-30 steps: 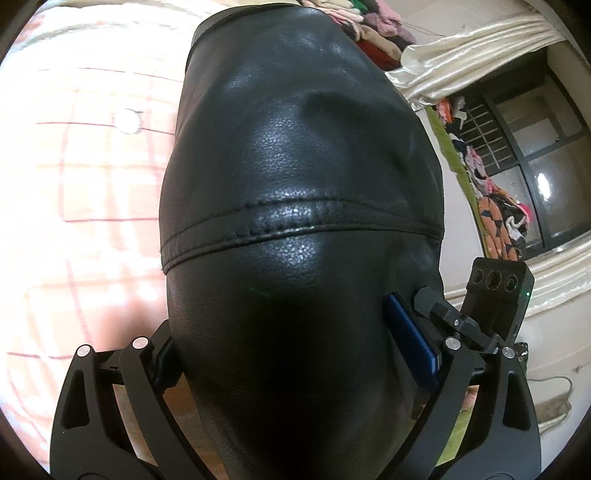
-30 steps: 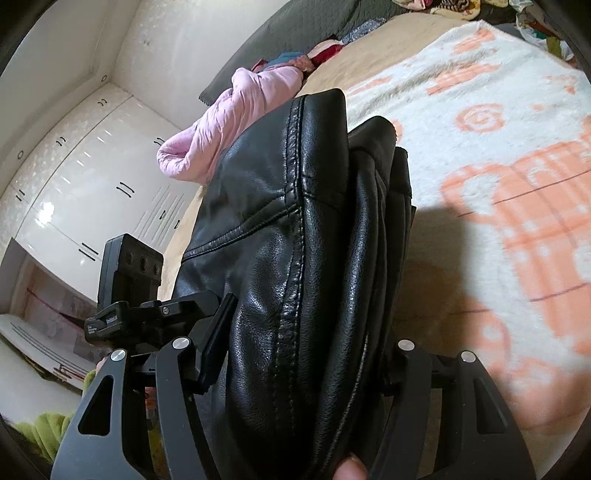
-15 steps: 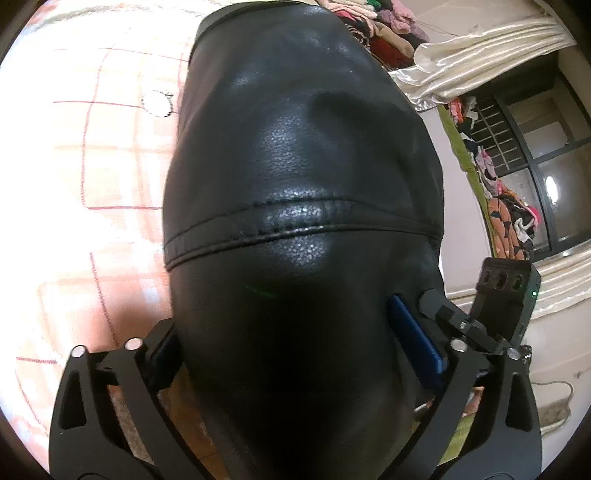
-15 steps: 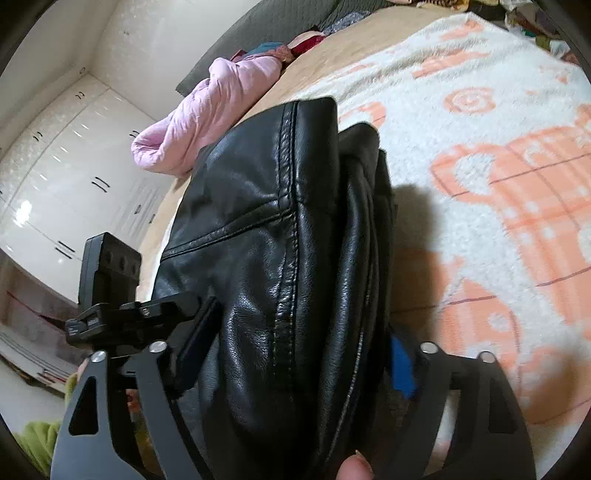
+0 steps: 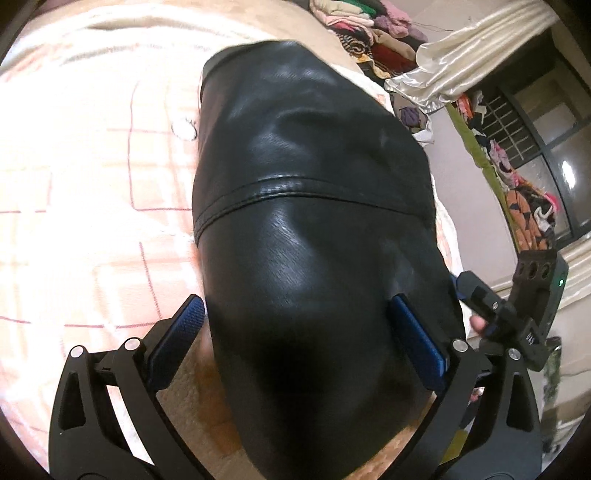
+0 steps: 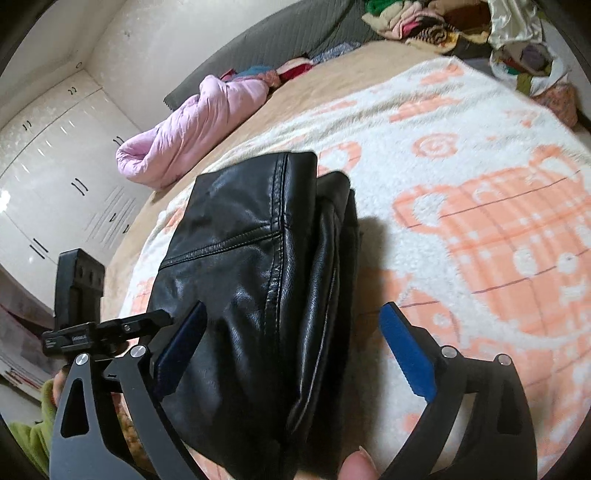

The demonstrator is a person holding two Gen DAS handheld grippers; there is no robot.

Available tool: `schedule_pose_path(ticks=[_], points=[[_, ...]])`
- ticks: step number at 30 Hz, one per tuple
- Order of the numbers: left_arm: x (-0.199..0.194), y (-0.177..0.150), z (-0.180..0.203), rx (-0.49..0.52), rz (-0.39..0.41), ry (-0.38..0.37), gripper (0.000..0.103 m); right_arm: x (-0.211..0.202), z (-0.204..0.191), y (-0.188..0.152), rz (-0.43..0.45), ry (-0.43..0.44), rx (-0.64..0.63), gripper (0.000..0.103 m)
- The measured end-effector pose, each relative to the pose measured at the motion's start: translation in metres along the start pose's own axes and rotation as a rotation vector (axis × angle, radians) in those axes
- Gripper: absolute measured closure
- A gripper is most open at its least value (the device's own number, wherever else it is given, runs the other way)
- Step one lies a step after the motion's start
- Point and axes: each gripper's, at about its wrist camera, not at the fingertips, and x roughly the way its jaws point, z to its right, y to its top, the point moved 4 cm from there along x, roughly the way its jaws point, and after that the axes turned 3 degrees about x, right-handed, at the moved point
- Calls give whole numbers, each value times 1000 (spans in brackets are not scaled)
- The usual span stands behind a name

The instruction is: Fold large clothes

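A folded black leather jacket (image 5: 314,221) lies on the white and orange blanket (image 5: 74,166) of a bed. My left gripper (image 5: 297,301) straddles the jacket's near end, jaws wide open, both blue pads showing beside the leather. In the right wrist view the same jacket (image 6: 258,258) shows its stacked side seam. My right gripper (image 6: 294,307) is around that end with its jaws opening. A clear gap to the jacket shows at the right pad (image 6: 406,354); the left pad sits close beside it. A person's fingertip (image 6: 354,465) peeks in at the bottom.
A pink padded coat (image 6: 192,129) lies at the bed's far side by white wardrobes (image 6: 55,166). Heaped clothes (image 6: 424,22) sit at the head end. A cream curtain (image 5: 480,48) and a dark window (image 5: 554,147) are to the right.
The right gripper's jaws have spread off the jacket. Both grippers have drawn back and up, so more of the jacket and the blue pads now show.
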Motion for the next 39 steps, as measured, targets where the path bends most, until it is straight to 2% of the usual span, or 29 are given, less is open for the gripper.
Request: schedule_pose_path(ticks=[2,6,15,26,39], points=[[-8,-3,4,25,21,27,10,-9,-4,-2,26,-25,-21,7],[-20,-9,8,48,57,31,10,-23,-12,-10,71,-57,-45,6],[-40,-29,24,110,118,62,10,-57,-32,-24,145,-72,-100,5],[-69,-62,37,140,191,102,10,-79,-64,-58,188,-79,-163,5],[-79,-94,44,170,232,149,10,-93,-83,-92,223,-108,-212,4]])
